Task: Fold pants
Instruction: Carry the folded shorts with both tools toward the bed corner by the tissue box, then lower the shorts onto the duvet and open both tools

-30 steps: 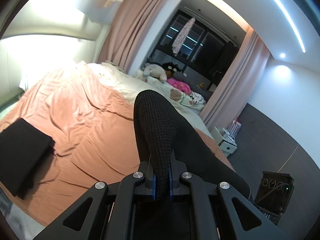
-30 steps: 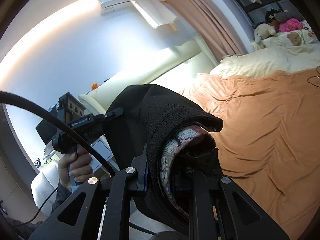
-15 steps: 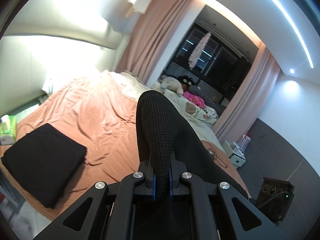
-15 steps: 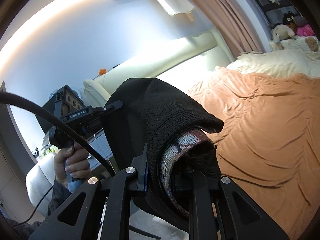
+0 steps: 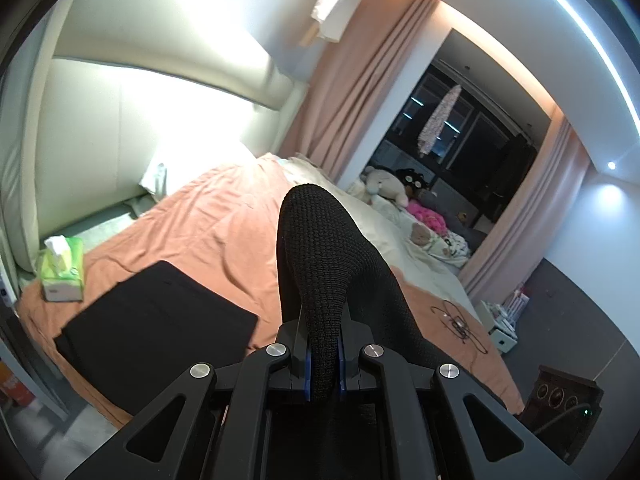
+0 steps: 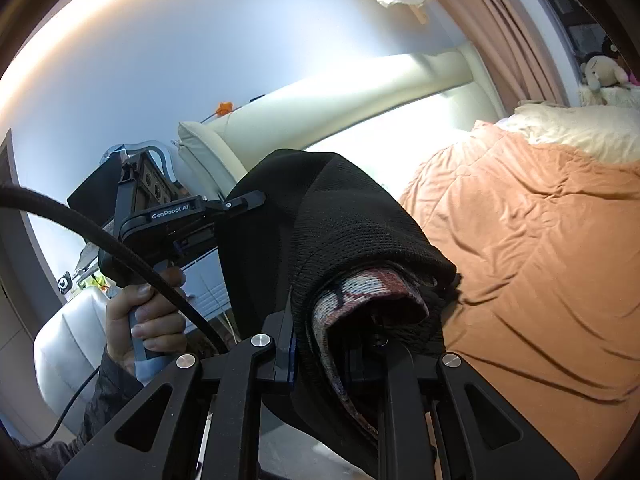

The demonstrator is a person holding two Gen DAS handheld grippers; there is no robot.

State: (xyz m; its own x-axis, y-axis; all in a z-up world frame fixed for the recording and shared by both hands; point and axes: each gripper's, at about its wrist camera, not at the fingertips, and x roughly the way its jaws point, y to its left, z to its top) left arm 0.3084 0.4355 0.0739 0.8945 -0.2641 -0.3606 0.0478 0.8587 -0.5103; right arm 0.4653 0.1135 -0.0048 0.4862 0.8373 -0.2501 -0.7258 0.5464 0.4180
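Tissues stand at the far left of our left wrist view: a green tissue box (image 5: 63, 270) sits on the corner of the bed (image 5: 208, 236), on its orange cover. Just right of it lies a folded black garment (image 5: 160, 320), flat on the same cover. Next comes our left gripper (image 5: 322, 364), its fingers (image 5: 306, 364) pressed nearly together on a fold of the black knit pants (image 5: 324, 276), which rise in a hump ahead of the fingers and drape off to the right above the bed. Further right, a tangled cable (image 5: 458, 320) lies on the cover, and soft toys (image 5: 386, 186) sit near the dark window.

In our right wrist view, the person's left hand (image 6: 146, 316) grips the handle of the other gripper at the left, and that gripper's tip meets the black fabric. At the centre our right gripper (image 6: 332, 344) clamps the pants (image 6: 340, 224) too; only its left finger (image 6: 290, 344) shows, pressed against the bunched cloth, whose patterned inner lining hides the other finger. The pants hang held between both grippers, off the bed, whose orange cover fills the right side.
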